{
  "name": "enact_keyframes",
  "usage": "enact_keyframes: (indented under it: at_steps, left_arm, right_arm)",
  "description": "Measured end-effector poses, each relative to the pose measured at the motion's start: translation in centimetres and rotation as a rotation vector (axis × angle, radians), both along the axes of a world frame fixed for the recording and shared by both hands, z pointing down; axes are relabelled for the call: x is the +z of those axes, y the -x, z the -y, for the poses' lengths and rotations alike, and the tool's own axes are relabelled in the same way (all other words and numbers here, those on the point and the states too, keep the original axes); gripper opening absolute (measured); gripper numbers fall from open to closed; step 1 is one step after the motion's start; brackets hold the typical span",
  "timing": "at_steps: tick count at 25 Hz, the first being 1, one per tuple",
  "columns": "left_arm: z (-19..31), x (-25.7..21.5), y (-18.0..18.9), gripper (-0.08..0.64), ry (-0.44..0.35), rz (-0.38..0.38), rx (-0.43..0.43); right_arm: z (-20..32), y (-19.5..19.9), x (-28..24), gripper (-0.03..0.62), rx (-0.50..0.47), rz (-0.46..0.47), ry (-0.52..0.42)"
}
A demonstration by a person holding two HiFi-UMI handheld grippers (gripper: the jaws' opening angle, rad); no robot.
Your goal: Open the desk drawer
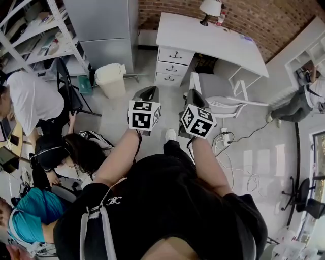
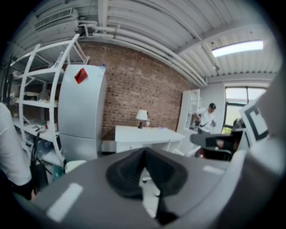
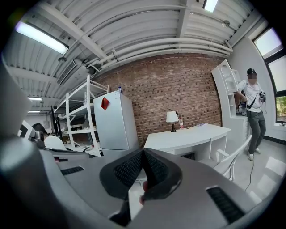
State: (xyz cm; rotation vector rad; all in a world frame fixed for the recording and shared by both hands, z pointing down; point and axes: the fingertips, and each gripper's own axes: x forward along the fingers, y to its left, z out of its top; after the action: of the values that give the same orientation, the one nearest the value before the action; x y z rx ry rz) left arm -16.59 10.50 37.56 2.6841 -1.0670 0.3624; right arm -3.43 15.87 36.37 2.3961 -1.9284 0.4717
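A white desk stands against the brick wall, with a stack of three drawers at its left end, all closed. The same desk shows far ahead in both gripper views. My left gripper and right gripper are held side by side above the floor, well short of the drawers. In each gripper view the dark pads meet at the tips, so both are shut with nothing between them.
A white chair stands in front of the desk, right of the drawers. A lamp sits on the desk. A cream bin, a grey fridge and shelving are at the left. People sit at lower left; cables lie on the floor.
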Motion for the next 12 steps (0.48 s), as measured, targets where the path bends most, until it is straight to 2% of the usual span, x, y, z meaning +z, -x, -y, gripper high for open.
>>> enact_keyframes:
  at_steps: [6,12]
  left_arm:
    - [3.3,1.1,-0.8,-0.002,0.004,0.018,-0.020]
    - [9.4,2.5,-4.0,-0.002,0.029,0.023,-0.053]
  right_arm:
    - [4.2,-1.0,0.8,-0.005,-0.027,0.001,-0.008]
    - [11.1,-5.0,1.8,-0.005,-0.026,0.009,-0.046]
